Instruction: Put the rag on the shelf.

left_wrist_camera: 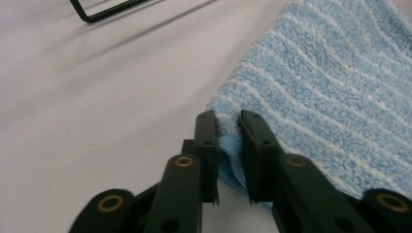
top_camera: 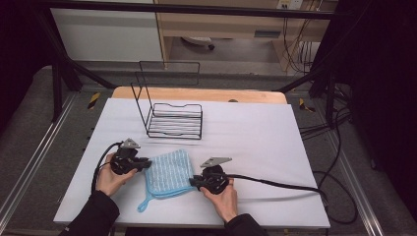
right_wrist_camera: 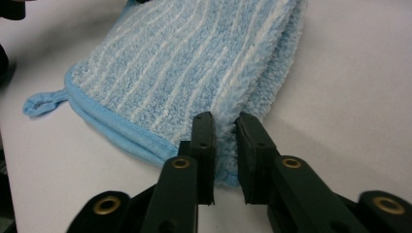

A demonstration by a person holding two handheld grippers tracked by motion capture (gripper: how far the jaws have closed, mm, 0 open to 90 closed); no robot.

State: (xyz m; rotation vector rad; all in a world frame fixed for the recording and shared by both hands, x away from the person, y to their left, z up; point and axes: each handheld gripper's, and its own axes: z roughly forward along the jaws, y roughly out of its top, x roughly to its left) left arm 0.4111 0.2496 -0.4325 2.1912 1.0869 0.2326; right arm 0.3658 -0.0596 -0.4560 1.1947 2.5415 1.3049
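Black fingers of our left gripper sit closest to the lens, pinched on a bunched corner of the blue striped cloth. Our right gripper is likewise clamped on the cloth's opposite edge, its fingers narrow with the folded pile squeezed between them. So both pairs are holding the cloth, neither wide.

We see the cloth lying folded on the white table, between our two hands, with its hanging loop poking out at the near corner. Behind it stands the wire rack, well apart.

We judge the cloth light, soft and limp: it will sag and drape once lifted, and the layers may slide apart. Nothing about it is fragile or slippery; the terry pile grips well. Corners and the bound hem are our best holds, since a pinch there catches every layer.
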